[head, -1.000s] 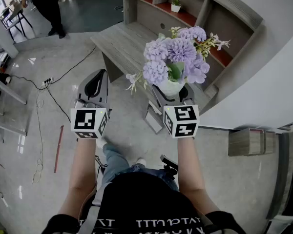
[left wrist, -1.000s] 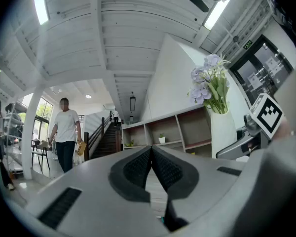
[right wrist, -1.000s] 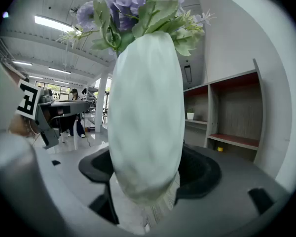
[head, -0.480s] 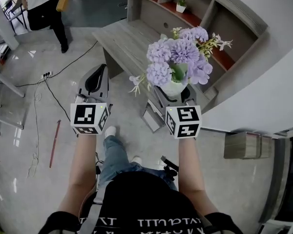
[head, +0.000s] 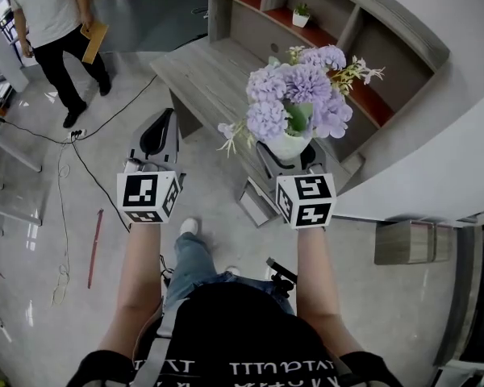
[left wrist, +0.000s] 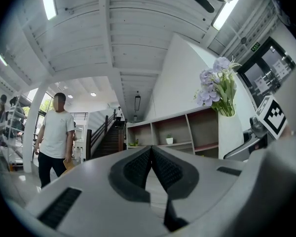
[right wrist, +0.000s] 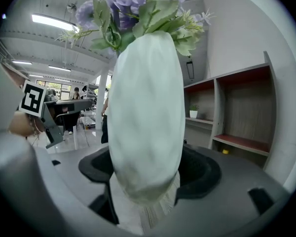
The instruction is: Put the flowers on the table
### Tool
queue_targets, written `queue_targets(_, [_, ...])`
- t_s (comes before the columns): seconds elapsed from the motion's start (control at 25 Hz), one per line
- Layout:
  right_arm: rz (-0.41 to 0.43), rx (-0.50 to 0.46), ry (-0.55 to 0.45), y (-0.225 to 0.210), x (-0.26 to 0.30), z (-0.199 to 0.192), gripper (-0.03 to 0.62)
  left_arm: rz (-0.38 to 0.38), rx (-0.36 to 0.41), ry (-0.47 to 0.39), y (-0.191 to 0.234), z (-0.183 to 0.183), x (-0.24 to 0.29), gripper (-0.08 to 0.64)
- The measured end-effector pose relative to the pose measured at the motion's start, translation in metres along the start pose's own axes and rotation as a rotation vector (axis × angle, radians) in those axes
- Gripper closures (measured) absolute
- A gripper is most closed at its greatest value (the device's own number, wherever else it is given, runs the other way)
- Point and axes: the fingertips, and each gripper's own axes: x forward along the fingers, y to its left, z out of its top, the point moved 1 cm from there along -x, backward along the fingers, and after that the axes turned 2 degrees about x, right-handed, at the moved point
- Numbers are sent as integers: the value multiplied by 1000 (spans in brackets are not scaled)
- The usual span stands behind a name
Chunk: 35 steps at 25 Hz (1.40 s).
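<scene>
We carry the white vase with its purple flowers in the right gripper. Its jaws are clamped round the lower body of the vase, which stands upright between the pads in the right gripper view. The left gripper, at our 9 o'clock, is pressed together with nothing between its jaws. The vase hangs in the air over the floor, short of the grey wooden table, which lies at about 11 o'clock from it, so the flowers are not on the table now. We judge the main risk to be the grip itself: one gripper holds a smooth, rounded vase low down while the heavy blooms sit high, so a tilt or a jolt could make it pivot or slide out. Coming in too low, the base could strike the table's near edge. The sprays reaching toward 2 o'clock could brush the shelf unit. A cable on the floor at 10 o'clock and a bystander beyond it could trip or crowd us.
</scene>
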Motion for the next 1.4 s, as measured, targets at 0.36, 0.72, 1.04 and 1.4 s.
queue_targets(0.36, [-4,14,-47,2,6,3,219,3,42,-41,9,10,4,549])
queue_targets(0.72, [6,17,-50,3,6,2,219,16,40,-39,9,9,-2,549])
queue_targets(1.04, [4,14,-46,3,4,3,219,-1,32,-41,1,10,-2,549])
queue_targets(1.4, [-3,15,-51,3,5,3,219,-22,22,-54,4,15,10,549])
